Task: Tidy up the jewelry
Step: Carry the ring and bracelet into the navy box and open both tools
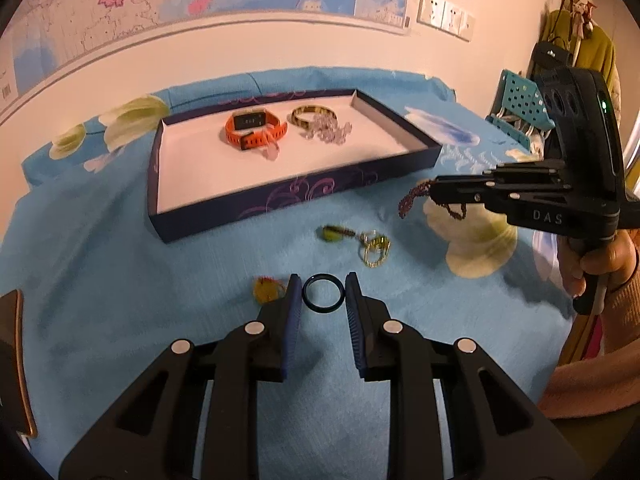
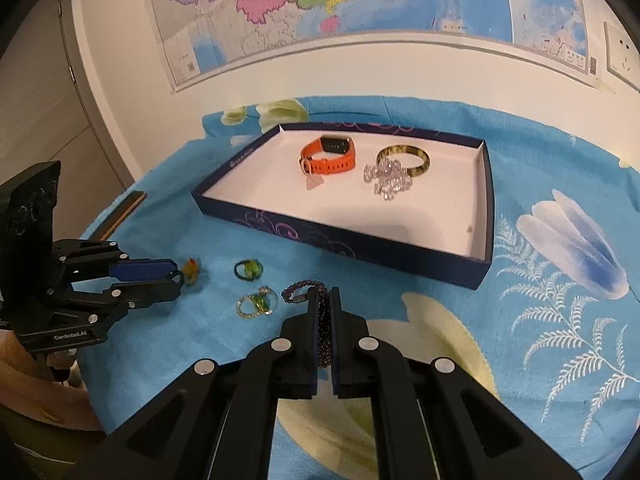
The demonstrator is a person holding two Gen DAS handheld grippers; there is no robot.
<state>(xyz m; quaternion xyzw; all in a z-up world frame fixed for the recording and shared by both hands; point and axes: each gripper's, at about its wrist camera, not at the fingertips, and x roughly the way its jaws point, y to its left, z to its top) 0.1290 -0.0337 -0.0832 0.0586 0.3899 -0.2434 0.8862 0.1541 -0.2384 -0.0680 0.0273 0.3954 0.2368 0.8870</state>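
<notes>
A dark blue box tray (image 1: 256,210) (image 2: 332,236) holds an orange watch (image 1: 256,130) (image 2: 330,156), a mottled bangle (image 1: 314,115) (image 2: 404,158) and a clear bead bracelet (image 1: 330,133) (image 2: 386,178). My left gripper (image 1: 323,292) (image 2: 176,274) is open around a dark ring (image 1: 323,293) on the cloth. My right gripper (image 2: 324,300) (image 1: 434,192) is shut on a purple bead bracelet (image 2: 298,290) (image 1: 408,202), held above the cloth. A gold chain ring (image 1: 374,248) (image 2: 258,304), a green bead ring (image 1: 334,234) (image 2: 248,269) and an amber piece (image 1: 266,290) (image 2: 191,268) lie loose.
The blue floral cloth (image 1: 120,280) (image 2: 520,320) covers the table. A phone-like slab (image 1: 12,360) (image 2: 126,210) lies at the left edge. A teal perforated basket (image 1: 516,100) stands at the right. A wall map hangs behind.
</notes>
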